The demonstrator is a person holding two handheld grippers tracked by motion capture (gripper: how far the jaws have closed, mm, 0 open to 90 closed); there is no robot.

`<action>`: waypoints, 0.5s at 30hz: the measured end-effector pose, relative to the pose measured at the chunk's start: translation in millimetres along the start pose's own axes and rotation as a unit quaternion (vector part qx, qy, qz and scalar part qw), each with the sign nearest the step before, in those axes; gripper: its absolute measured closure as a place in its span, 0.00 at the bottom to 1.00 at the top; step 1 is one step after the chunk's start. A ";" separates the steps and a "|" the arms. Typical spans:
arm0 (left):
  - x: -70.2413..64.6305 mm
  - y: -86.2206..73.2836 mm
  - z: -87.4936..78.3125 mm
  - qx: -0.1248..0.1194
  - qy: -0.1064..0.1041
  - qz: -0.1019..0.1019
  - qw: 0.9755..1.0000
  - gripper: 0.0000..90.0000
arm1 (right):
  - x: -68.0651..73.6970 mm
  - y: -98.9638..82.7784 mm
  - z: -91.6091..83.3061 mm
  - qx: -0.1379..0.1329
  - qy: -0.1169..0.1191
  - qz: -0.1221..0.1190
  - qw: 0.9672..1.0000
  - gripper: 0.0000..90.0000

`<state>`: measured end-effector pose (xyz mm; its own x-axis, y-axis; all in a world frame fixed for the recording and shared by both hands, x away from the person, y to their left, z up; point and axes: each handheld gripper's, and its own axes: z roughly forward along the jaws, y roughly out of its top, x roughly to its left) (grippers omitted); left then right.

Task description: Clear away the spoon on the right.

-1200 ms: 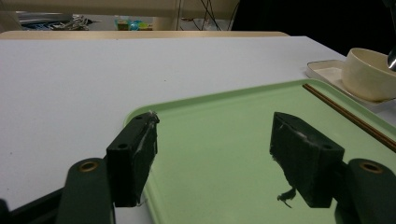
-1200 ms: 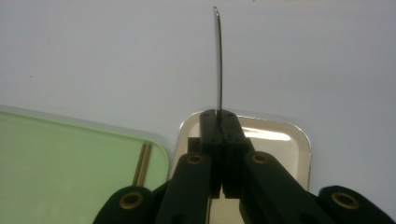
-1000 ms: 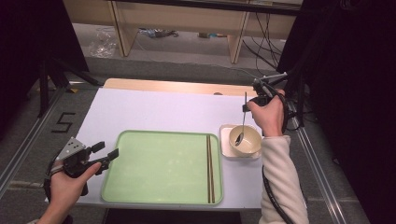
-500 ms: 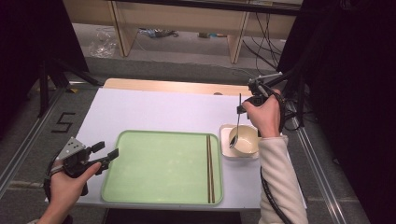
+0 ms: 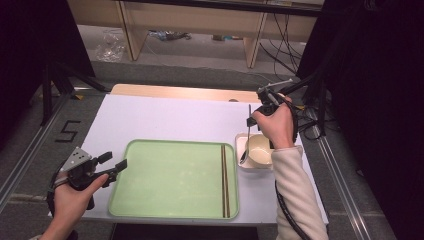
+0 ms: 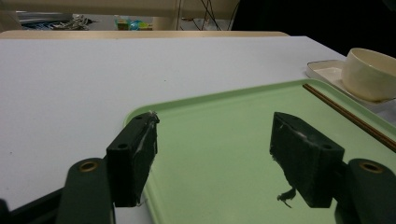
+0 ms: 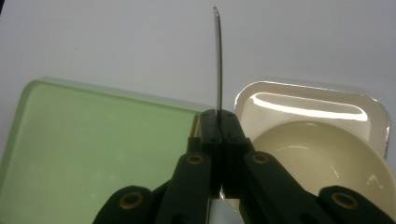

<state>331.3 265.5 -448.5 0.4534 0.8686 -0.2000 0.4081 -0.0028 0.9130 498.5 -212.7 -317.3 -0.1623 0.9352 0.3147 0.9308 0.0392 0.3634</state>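
Note:
My right gripper [image 5: 251,120] is shut on the handle of a metal spoon [image 5: 246,137]. The spoon hangs nearly upright, its head low beside the left side of a cream bowl [image 5: 261,150], which sits on a small white square dish [image 5: 252,168]. In the right gripper view the spoon's handle [image 7: 218,60] rises from the closed jaws of the right gripper [image 7: 220,121], with the bowl [image 7: 322,163] to the right. My left gripper [image 5: 116,161] is open and holds nothing at the left edge of a green tray [image 5: 170,180]. The left gripper [image 6: 215,154] has its jaws spread over the tray's corner [image 6: 224,116].
Two brown chopsticks [image 5: 224,180] lie along the tray's right side, next to the dish. The white table [image 5: 165,117] stretches behind the tray to a wooden strip [image 5: 185,92]. Cables and dark stands are off the table's right edge.
The right hand has shifted left with the spoon. The spoon's head has moved from over the bowl to the bowl's left side. The left gripper has stayed still.

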 end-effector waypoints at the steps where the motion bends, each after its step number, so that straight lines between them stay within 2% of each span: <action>1: 0.0 0.0 0.0 0.000 0.000 0.000 1.000 0.35 | 0.3 -0.1 1.8 -0.003 0.003 -0.010 1.000 1.00; 2: 0.3 0.0 0.0 0.000 0.000 0.000 1.000 0.35 | 2.5 -0.3 1.6 0.005 0.001 -0.001 1.000 1.00; 4: 0.5 0.0 0.1 0.000 0.000 -0.001 1.000 0.35 | 3.1 -0.5 5.6 0.002 0.003 -0.017 1.000 1.00; 6: 0.4 0.0 0.0 0.000 -0.001 -0.001 1.000 0.35 | 5.9 -1.0 7.1 0.009 0.005 -0.012 1.000 1.00; 7: 0.4 0.0 0.1 -0.001 -0.001 -0.001 1.000 0.35 | 8.3 -1.2 6.8 0.020 0.003 -0.002 1.000 1.00; 9: 0.4 -0.1 0.1 -0.001 -0.001 -0.001 1.000 0.35 | 9.4 -1.7 10.0 0.016 0.006 -0.012 1.000 1.00; 14: 0.5 -0.1 0.2 0.000 -0.001 -0.001 1.000 0.35 | 14.5 -2.6 14.4 0.031 0.007 -0.011 0.999 1.00; 15: 0.5 -0.1 0.1 0.000 -0.001 -0.001 1.000 0.35 | 16.7 -2.9 14.7 0.038 0.007 -0.004 0.999 1.00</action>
<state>331.6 265.8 -448.7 0.4538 0.8679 -0.2020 0.4086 -0.0012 0.9127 497.8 -192.1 -326.0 -0.1728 0.9300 0.3243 0.9516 0.0727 0.2987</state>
